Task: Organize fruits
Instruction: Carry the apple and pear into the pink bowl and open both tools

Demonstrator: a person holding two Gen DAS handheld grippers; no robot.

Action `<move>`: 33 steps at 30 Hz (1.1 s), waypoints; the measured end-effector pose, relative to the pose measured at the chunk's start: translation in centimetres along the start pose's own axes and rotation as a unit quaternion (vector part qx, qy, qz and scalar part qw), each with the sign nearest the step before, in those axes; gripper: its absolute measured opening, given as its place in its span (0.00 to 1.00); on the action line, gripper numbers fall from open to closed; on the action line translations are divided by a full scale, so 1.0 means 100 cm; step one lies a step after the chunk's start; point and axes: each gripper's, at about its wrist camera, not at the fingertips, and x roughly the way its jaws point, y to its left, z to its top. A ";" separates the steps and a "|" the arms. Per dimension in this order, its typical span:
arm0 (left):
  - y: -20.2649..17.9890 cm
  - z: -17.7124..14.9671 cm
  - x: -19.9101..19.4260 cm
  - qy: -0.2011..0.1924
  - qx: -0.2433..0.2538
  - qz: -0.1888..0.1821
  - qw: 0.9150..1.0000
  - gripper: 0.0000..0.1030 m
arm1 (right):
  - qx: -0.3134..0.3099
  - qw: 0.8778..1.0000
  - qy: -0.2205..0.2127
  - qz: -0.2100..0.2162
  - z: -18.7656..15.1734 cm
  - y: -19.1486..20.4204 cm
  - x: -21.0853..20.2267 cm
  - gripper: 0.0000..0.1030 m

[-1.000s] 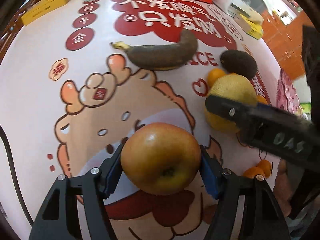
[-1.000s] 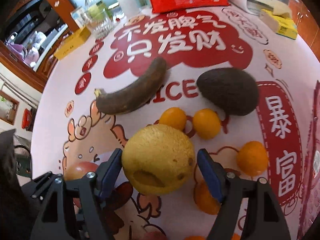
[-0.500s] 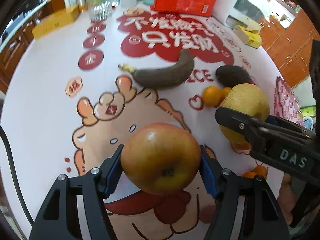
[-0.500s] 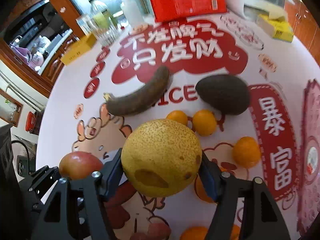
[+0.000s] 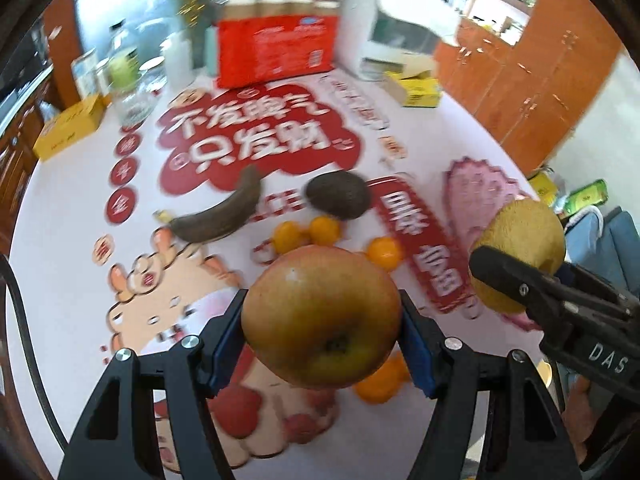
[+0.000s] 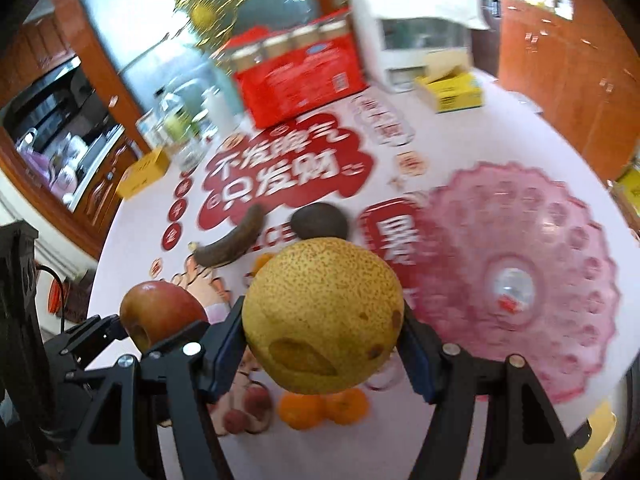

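A red-brown apple [image 5: 320, 316] hangs above the table with my left gripper [image 5: 322, 336] shut on it, blue pads pressed on both sides. My right gripper [image 6: 324, 340] is shut on a speckled yellow pear [image 6: 324, 316], also held in the air. Each view shows the other gripper beside it: the pear [image 5: 520, 248] at right, the apple [image 6: 160, 312] at left. On the cloth lie a dark banana [image 5: 224, 212], a dark avocado [image 5: 338, 196] and several small oranges [image 5: 384, 254]. A pink scalloped plate [image 6: 520, 272] sits to the right, below the pear.
At the table's far side stand a red pack of cans [image 5: 276, 52], a white appliance [image 5: 392, 24], glass jars [image 5: 128, 76] and yellow boxes [image 5: 68, 126]. Wooden cabinets line the right. Two oranges [image 6: 320, 404] lie under the pear.
Both grippers rose with their fruit and swung right. The pear came off the table. The pink plate came into view and the table looks farther away.
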 end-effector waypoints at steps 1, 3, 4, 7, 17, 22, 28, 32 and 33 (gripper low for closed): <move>-0.013 0.003 -0.001 -0.003 0.004 0.000 1.000 0.66 | 0.004 1.000 -0.004 -0.004 0.000 -0.012 -0.006 0.67; -0.041 0.010 -0.002 -0.009 0.011 0.001 1.000 0.66 | 0.009 1.000 -0.009 -0.013 0.000 -0.035 -0.015 0.67; -0.054 0.014 -0.002 -0.012 0.013 0.003 1.000 0.66 | 0.013 1.000 -0.010 -0.018 0.002 -0.051 -0.019 0.67; -0.093 0.023 0.001 -0.020 0.020 0.005 1.000 0.66 | 0.017 0.999 -0.004 -0.029 0.006 -0.088 -0.025 0.67; -0.190 0.053 0.067 0.008 0.004 0.020 1.000 0.66 | -0.010 0.997 0.044 -0.064 0.017 -0.196 -0.012 0.67; -0.209 0.060 0.119 0.036 0.002 0.051 0.998 0.66 | -0.028 0.994 0.084 -0.057 0.016 -0.224 0.019 0.67; -0.222 0.060 0.155 0.065 0.013 0.084 0.994 0.66 | -0.054 0.989 0.130 -0.045 0.017 -0.233 0.055 0.67; -0.225 0.056 0.165 0.071 0.028 0.105 0.992 0.66 | -0.070 0.987 0.144 -0.032 0.020 -0.233 0.070 0.67; -0.224 0.056 0.168 0.074 0.028 0.108 0.991 0.66 | -0.073 0.986 0.146 -0.028 0.021 -0.233 0.074 0.68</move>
